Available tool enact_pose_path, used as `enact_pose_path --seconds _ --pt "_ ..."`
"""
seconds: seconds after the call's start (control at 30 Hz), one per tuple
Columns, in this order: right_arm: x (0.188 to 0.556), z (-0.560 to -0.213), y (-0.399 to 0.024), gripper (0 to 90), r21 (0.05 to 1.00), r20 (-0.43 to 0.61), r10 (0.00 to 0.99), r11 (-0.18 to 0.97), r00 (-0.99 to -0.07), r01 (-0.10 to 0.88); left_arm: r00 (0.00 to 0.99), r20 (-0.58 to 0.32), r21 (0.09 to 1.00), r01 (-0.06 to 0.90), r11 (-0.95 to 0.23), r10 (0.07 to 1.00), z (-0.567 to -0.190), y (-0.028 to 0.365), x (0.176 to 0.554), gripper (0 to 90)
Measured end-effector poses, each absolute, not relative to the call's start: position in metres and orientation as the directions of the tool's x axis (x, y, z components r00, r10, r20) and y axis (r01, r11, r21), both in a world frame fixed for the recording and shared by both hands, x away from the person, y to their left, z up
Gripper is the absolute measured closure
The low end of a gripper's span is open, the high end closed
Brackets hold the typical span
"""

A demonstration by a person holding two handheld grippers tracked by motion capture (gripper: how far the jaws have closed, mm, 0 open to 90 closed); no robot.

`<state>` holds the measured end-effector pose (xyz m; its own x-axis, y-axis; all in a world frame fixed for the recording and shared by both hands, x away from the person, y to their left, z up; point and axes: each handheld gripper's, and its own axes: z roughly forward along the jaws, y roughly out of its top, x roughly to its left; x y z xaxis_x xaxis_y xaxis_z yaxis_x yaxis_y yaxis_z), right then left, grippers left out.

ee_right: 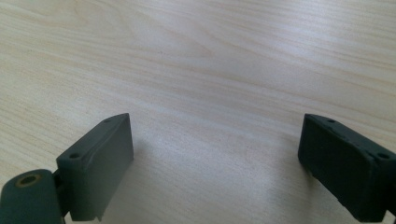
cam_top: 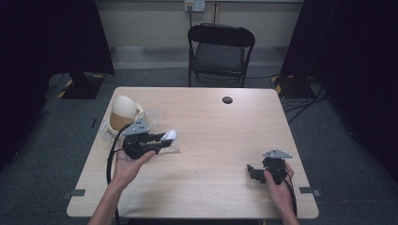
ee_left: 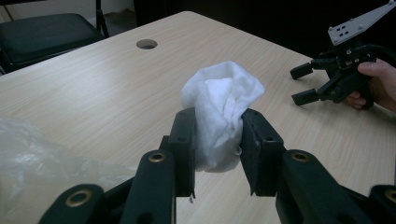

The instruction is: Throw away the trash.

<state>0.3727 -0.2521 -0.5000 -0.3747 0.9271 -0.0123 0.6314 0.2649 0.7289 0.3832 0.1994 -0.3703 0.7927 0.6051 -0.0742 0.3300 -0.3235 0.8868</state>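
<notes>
High view: left tongs (cam_top: 165,138) w/ white wad (cam_top: 170,136), mid-table (cam_top: 211,154), off edges.

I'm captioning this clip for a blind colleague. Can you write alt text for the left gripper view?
The left gripper pinches a crumpled wad of white tissue between its two black jaws above a light wooden table. Farther right, a hand holds the right gripper, jaws open; crinkled clear plastic lies at the lower left.
</notes>
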Motion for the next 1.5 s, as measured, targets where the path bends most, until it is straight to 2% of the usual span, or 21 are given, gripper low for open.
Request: enact_pose_path --seconds 0.2,0.6,1.0,1.3,1.5 --pt "0.373 -0.5 -0.252 9.5 0.729 -0.012 0.927 0.265 -0.375 0.631 0.771 -0.068 0.887 0.337 -0.315 0.633 -0.365 0.213 0.378 67.9" --pt "0.373 -0.5 -0.252 9.5 0.729 -0.012 0.927 0.265 -0.375 0.631 0.715 -0.071 0.909 0.334 -0.25 0.695 -0.349 0.268 0.378 67.9" --pt "0.373 -0.5 -0.252 9.5 0.729 -0.012 0.927 0.265 -0.374 0.631 0.633 -0.096 0.889 0.401 -0.22 0.768 -0.358 0.316 0.388 67.9" --pt "0.373 -0.5 -0.252 9.5 0.729 -0.012 0.927 0.265 -0.375 0.631 0.569 -0.11 0.875 0.445 -0.193 0.815 -0.362 0.337 0.402 67.7" --pt "0.373 -0.5 -0.252 9.5 0.729 -0.012 0.927 0.265 -0.375 0.631 0.568 -0.113 0.86 0.466 -0.206 0.815 -0.366 0.34 0.413 65.0"
